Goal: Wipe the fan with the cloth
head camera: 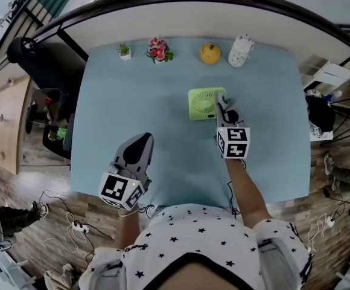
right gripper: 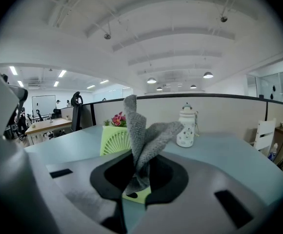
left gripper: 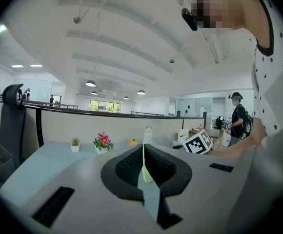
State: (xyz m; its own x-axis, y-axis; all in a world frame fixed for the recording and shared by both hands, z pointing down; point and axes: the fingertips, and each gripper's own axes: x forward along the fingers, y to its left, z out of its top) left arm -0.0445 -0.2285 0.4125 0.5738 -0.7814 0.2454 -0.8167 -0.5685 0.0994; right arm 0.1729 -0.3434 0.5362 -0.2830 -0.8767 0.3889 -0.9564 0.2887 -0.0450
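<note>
Head view: the green fan (head camera: 204, 103) is standing on the blue desk (head camera: 133, 95), a bit right of centre. The right tongs (head camera: 223, 104) are reaching in at its right edge; touching or just beside, I can't tell from here. The left tongs (head camera: 140, 142) are hanging over the near left of the desk, well apart from the fan. A small plant (head camera: 125, 51), flowers (head camera: 159, 50), a yellow ornament (head camera: 209, 54) and a white bottle (head camera: 240, 51) are lining the far edge.

Left gripper view: the left tongs are pressing together with nothing between them, only a thin slit showing. They are pointing across the desk toward the far row and are playing no part in the job.

Right gripper view: the right tongs are clamping a grey cloth (right gripper: 144, 140), its loose end sticking up past the tips. The fan grille is sitting just beyond, slightly left of the cloth.

My read: the approach is finishing and wiping is about to start. The next move is calling for a small shift left to lay the cloth on the grille, then light strokes. The fan looks light, so it may be sliding or tipping under pressure; the idle left tongs could be bracing it.
</note>
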